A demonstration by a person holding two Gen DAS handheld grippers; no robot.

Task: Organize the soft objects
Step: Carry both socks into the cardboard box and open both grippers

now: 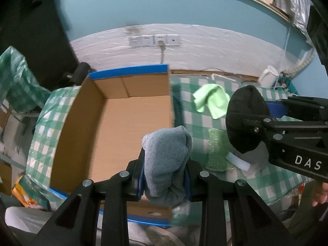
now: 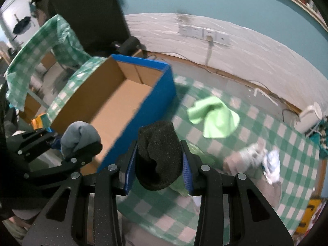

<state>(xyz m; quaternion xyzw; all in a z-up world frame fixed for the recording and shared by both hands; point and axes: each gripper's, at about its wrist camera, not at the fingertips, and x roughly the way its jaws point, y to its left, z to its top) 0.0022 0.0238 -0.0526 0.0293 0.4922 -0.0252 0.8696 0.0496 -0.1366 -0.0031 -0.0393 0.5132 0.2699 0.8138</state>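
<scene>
Left wrist cam: left gripper (image 1: 166, 176) is clamped on a grey-blue sock (image 1: 167, 160), bundle bulging up past the blue pads, hanging over the near edge of the open cardboard box (image 1: 82, 110) w/ blue rim. Box floor looks bare from here. Risk 1: sock sits right at the box's right wall (image 1: 171, 102), so a release now could drape it over that wall or tip it onto the checked tablecloth (image 1: 272, 176) instead of inside. Off to the right, the right gripper (image 1: 264, 121) is pinching a black sock (image 1: 244, 119); the 2 tools are close, so crowding toward the box together risks a knock. Right wrist cam: right gripper is closed on the black sock (image 2: 158, 157), which is above the cloth, outside the box's blue side (image 2: 143, 119), not over the opening yet. Drop here and it lands on the table, no good. Grip is only on the middle of a floppy wad, so a quick swing could let it slide out. Green cloth (image 2: 213, 119) and the pale crumpled items (image 2: 256, 155) sit further out on the table, still to sort imo.
</scene>
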